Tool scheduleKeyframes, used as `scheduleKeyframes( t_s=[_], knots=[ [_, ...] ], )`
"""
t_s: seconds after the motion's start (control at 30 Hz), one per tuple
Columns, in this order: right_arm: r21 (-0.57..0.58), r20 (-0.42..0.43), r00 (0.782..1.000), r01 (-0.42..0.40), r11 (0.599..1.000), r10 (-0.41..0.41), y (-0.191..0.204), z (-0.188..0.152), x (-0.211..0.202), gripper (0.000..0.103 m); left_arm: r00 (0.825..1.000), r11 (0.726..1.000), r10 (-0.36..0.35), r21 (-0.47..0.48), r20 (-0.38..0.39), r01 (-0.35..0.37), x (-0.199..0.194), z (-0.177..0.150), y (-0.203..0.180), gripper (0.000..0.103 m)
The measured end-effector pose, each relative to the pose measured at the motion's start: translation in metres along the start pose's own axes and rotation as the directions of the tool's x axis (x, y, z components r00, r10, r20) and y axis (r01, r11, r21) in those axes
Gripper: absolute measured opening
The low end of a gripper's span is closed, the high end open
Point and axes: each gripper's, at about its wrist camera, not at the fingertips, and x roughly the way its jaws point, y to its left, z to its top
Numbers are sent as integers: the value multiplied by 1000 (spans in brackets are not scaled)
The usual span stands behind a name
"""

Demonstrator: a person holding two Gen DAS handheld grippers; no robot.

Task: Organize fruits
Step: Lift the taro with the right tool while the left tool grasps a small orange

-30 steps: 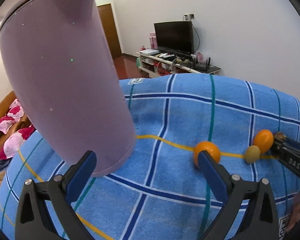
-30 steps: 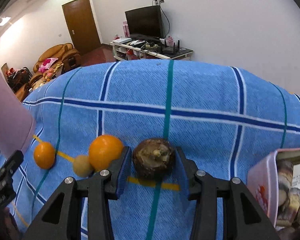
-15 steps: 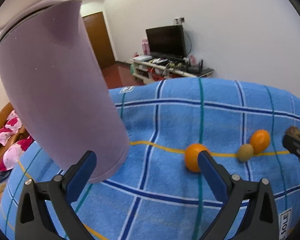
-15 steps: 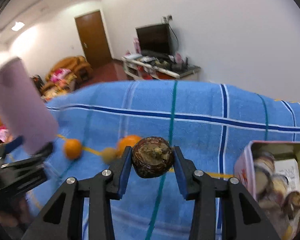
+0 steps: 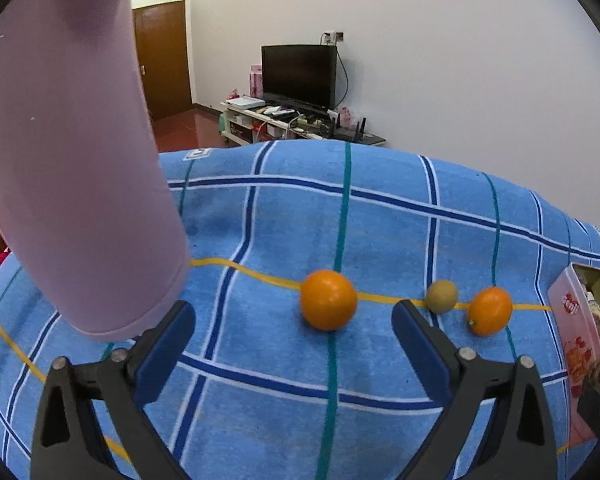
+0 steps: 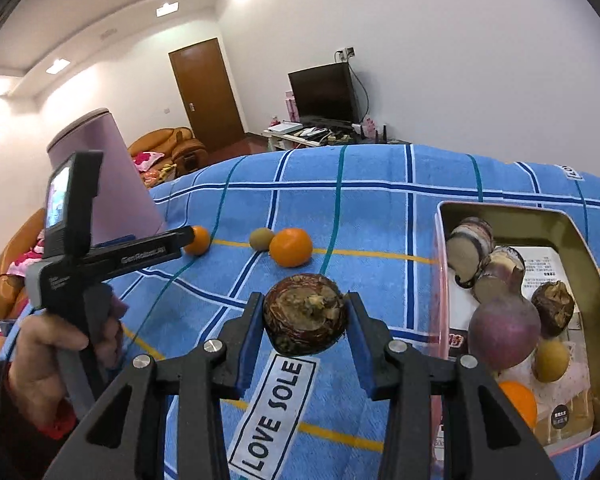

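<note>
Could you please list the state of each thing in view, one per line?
Right tool: shut on the brown fruit, held above the cloth.
Left tool: wide, jaws closing, nothing between them.
Tin box: open, partly filled.
Big orange: loose on the blue cloth.
Small orange: loose, beside the small greenish fruit.
Purple jug: upright.
</note>
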Motion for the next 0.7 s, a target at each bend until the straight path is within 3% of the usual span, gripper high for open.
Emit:
scheduleKeyframes(
  t_s=[0.1, 0.23, 0.3, 0.5, 0.6, 0.7],
  knots=[
    [14, 10, 1000, -3, 1000, 3, -3, -2, -4, 42, 999, 1000, 28, -6, -28, -28, 10, 10, -7, 97],
    [43, 22, 1000, -21, 999, 20, -8, -2, -9, 42, 993, 995, 97, 15, -65, -96, 29, 23, -16, 83],
    [51, 27, 999, -28, 998, 26, -9, -2, -10, 42, 990, 994, 110, 13, -91, -109, 41, 27, -17, 82],
    [43, 13, 999, -39, 998, 39, -9, -6, -10, 42, 985, 997, 70, -22, -155, -75, 61, 18, -11, 72],
    [36, 0, 999, -37, 999, 37, -7, -7, -6, 42, 988, 998, 39, -47, -147, -46, 59, 17, -7, 65],
    [36, -12, 999, -36, 999, 37, -7, -8, -3, 42, 991, 999, -2, -49, -132, -5, 57, 17, -5, 42]
  ],
)
